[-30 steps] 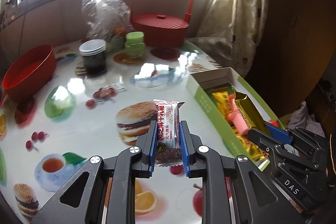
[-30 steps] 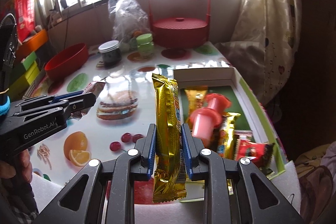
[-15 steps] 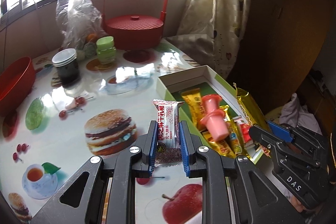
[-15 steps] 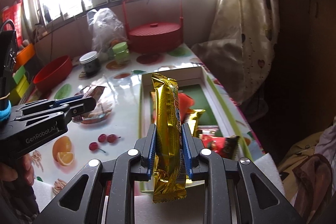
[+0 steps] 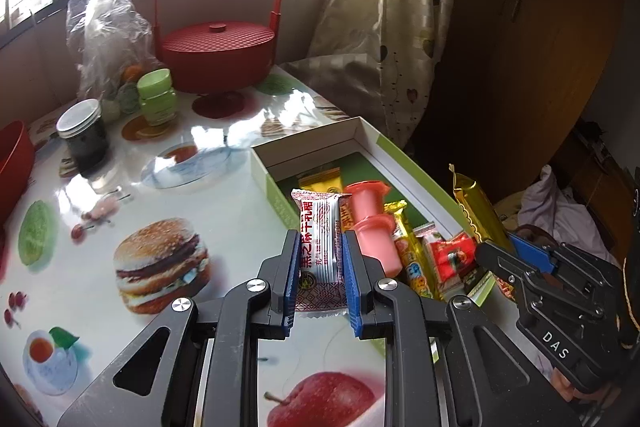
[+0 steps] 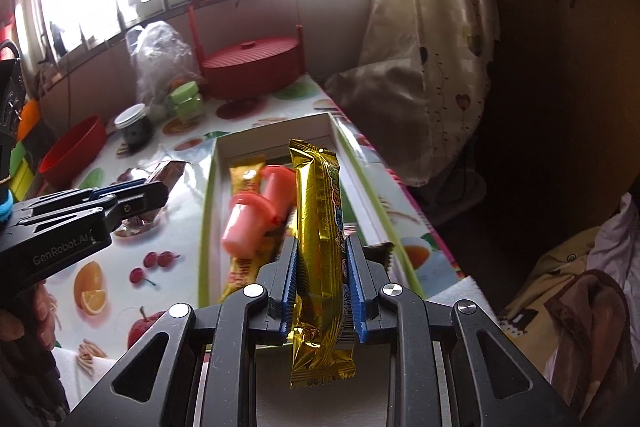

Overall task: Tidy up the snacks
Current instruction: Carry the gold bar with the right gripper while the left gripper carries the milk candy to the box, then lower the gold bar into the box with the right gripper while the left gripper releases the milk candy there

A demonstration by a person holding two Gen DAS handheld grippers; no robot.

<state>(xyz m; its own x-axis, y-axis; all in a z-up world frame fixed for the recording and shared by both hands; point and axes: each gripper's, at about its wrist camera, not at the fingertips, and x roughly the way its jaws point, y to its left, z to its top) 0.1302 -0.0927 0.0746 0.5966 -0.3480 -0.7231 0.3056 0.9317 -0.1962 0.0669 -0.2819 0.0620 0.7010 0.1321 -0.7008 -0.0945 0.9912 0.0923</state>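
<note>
My left gripper (image 5: 320, 247) is shut on a white and maroon snack packet (image 5: 320, 239), held upright just left of the green-edged cardboard box (image 5: 304, 143). My right gripper (image 6: 322, 251) is shut on a long gold snack bar (image 6: 318, 227), which stands on end over the near part of the same box (image 6: 276, 129). Inside the box lie a pink plastic cup (image 5: 370, 227), a yellow packet (image 5: 320, 179) and several small wrapped snacks (image 5: 444, 259). From the left wrist view the right gripper (image 5: 504, 247) and its gold bar (image 5: 476, 211) show past the box's right rim.
On the fruit-print table stand a red lidded basket (image 5: 218, 55), a green-lidded jar (image 5: 157, 97), a dark jar (image 5: 82, 135), a clear plastic bag (image 5: 106, 39) and a red bowl (image 5: 12, 163). A curtain (image 5: 384, 27) hangs beyond the table's right edge, with clothes (image 6: 580, 291) below.
Both grippers have moved right across the table with their snacks. The left one went from over the burger print to the box's left wall; the right one now hangs over the box.
</note>
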